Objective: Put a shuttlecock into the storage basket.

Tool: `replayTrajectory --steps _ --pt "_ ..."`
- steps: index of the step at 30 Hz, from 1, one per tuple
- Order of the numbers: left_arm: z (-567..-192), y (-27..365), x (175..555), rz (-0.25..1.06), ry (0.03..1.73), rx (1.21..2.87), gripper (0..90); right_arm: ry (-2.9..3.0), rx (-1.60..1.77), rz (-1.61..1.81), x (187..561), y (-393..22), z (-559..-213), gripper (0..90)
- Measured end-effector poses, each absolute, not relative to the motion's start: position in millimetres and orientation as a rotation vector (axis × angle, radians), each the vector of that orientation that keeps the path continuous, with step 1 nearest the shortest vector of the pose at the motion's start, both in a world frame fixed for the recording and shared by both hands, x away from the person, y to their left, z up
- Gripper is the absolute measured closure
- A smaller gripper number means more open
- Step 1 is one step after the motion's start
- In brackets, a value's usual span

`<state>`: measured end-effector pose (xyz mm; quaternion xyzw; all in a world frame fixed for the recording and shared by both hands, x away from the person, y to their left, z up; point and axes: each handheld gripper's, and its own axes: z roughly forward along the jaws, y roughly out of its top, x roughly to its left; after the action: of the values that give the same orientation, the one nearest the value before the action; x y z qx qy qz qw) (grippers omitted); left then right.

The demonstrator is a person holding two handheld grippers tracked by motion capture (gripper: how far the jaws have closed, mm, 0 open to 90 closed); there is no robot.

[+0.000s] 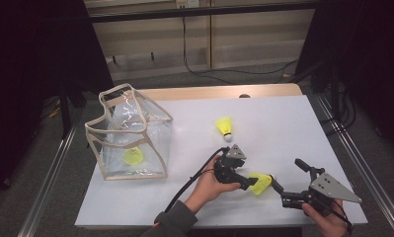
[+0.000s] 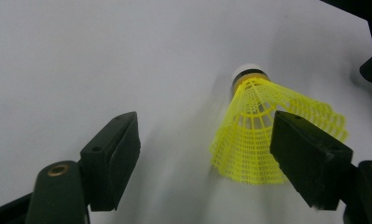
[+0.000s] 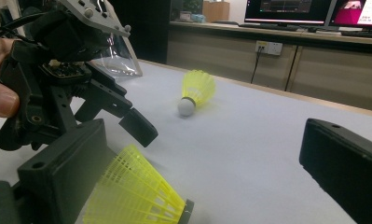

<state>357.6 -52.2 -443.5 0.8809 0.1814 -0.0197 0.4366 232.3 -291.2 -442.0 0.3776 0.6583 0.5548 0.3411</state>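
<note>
Left gripper (image 1: 251,183) jaws partly open around the near yellow shuttlecock (image 1: 260,183) lying on the white table (image 1: 283,133), not clamping it, its skirt against one jaw; right gripper (image 1: 289,181) wide open, empty, just beside it.

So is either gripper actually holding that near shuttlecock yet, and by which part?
Not yet. The near shuttlecock lies on the table; the left gripper has its jaws open around the yellow skirt, not pressing. The right gripper is open beside it.
</note>
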Motion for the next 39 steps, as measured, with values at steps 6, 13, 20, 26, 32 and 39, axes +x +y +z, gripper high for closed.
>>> replayTrajectory --steps 6,13,20,26,32,39 --pt "-446 -56 357 -0.043 0.426 2.205 28.0 1.710 0.984 1.445 232 -292 -442 1.0" --pt "-448 -61 356 -0.047 0.414 2.201 32.2 1.709 0.982 1.443 232 -291 -442 1.0" --pt "-449 -66 356 -0.054 0.392 2.204 37.3 1.709 0.981 1.443 232 -292 -442 1.0" --pt "-449 -70 356 -0.084 0.364 2.205 43.3 1.707 0.983 1.442 232 -292 -442 1.0" --pt "-452 -76 355 -0.122 0.350 2.198 49.9 1.707 0.984 1.442 232 -292 -442 0.9" --pt "-454 -85 354 -0.137 0.321 2.202 58.7 1.706 0.985 1.441 232 -293 -442 0.9"
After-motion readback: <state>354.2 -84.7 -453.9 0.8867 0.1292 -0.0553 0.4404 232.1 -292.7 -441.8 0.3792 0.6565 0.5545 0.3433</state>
